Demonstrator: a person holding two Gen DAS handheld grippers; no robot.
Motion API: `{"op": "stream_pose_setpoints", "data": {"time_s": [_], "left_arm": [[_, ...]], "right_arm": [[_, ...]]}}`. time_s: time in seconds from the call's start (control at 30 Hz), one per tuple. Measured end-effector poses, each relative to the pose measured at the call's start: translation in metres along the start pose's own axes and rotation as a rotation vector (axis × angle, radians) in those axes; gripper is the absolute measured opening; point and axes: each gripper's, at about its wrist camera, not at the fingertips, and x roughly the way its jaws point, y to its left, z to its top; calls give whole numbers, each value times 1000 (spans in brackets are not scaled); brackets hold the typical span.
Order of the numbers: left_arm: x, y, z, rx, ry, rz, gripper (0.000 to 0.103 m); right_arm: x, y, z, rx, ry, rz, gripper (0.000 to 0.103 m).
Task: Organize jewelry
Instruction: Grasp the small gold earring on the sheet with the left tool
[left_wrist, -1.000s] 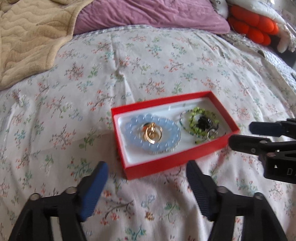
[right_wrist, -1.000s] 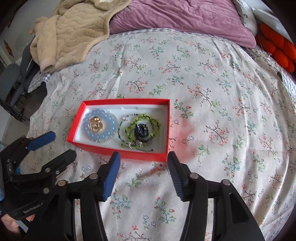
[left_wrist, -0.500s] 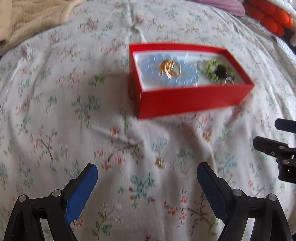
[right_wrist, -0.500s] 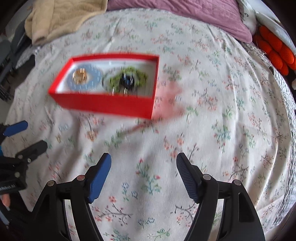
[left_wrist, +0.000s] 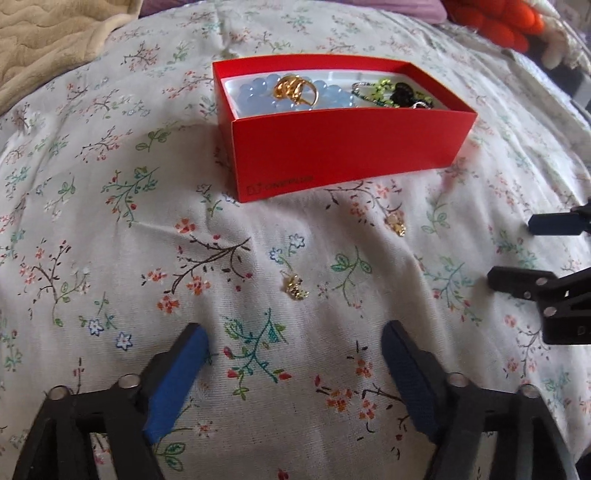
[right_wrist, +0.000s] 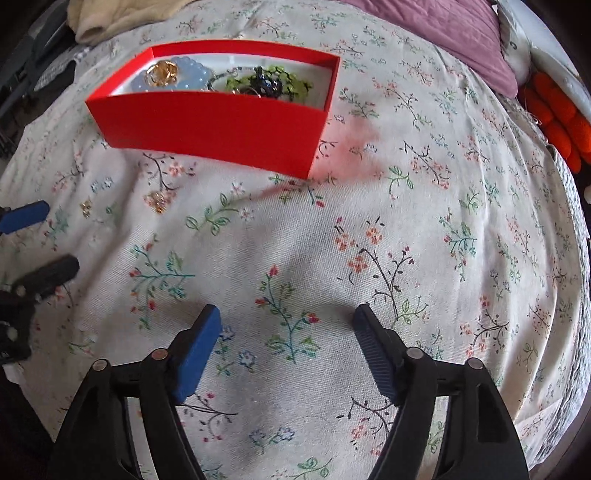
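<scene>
Jewelry's mostly in the red box (left_wrist: 343, 147) sitting on the floral bedspread (left_wrist: 110, 258); box is ahead of both your grippers, w/ the long side wall facing you; inside, on the white liner: pale blue bead bracelet (left_wrist: 258, 96) at the left end, gold rings (left_wrist: 295, 90) lying on top of it; green bead bracelet (left_wrist: 384, 88) toward the right end w/ a dark black piece (left_wrist: 402, 94) resting on it, plus a bit of silver chain at its edge, too small to tell more.

2 loose bits are outside the box, on the sheet: a small gold earring (left_wrist: 295, 290) between the box and your left gripper (left_wrist: 295, 354), and a 2nd small gold piece (left_wrist: 396, 224) near the box's front wall, off to the right.

Left gripper: fingers spread wide, nothing between them, low over the sheet, the first earring just ahead of the gap.

Right gripper (right_wrist: 286, 332): also spread, holding nothing, over bare floral cloth; well apart from the box; from its cam the 2 gold bits (right_wrist: 159, 201) sit far left, near your left gripper's tips.

Beige blanket (left_wrist: 48, 37) at top left, purple pillow (right_wrist: 461, 37) and orange plush (right_wrist: 561, 118) at the far right.
</scene>
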Motion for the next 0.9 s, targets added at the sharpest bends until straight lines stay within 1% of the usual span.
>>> {"op": "stream_pose_setpoints", "data": {"time_s": [0.03, 0.07, 0.1, 0.17, 0.27, 0.3, 0.33, 0.53, 0.63, 0.7, 0.77, 0.9], "left_arm": [[0, 0, -1, 3, -9, -9, 67], [0, 0, 0, 5, -12, -19, 55], [0, 0, 0, 6, -16, -30, 47], [2, -2, 1, 16, -24, -39, 45], [8, -7, 4, 33, -24, -43, 36], [9, -8, 4, 38, -24, -44, 34], [11, -10, 5, 47, -24, -39, 33], [16, -12, 7, 58, -29, -12, 21], [17, -10, 7, 54, -28, 0, 13], [18, -9, 8, 53, -29, 16, 5], [18, -7, 8, 45, -30, 24, 2], [13, -4, 9, 26, -27, 16, 0]], "right_arm": [[1, -1, -1, -1, -6, -5, 85], [1, -2, -2, -2, -9, -9, 87], [3, -3, -4, -2, -10, -8, 87], [6, -10, -5, 6, -11, 1, 89], [7, -15, -6, 15, -9, 10, 90], [7, -15, -7, 14, -9, 11, 90], [7, -15, -6, 13, -9, 11, 91], [6, -14, -5, 5, -8, 7, 91], [7, -14, -5, 5, -8, 7, 91], [7, -15, -5, 5, -8, 5, 91], [7, -14, -6, 6, -8, 2, 91], [5, -12, -5, 8, -10, -2, 91]]}}
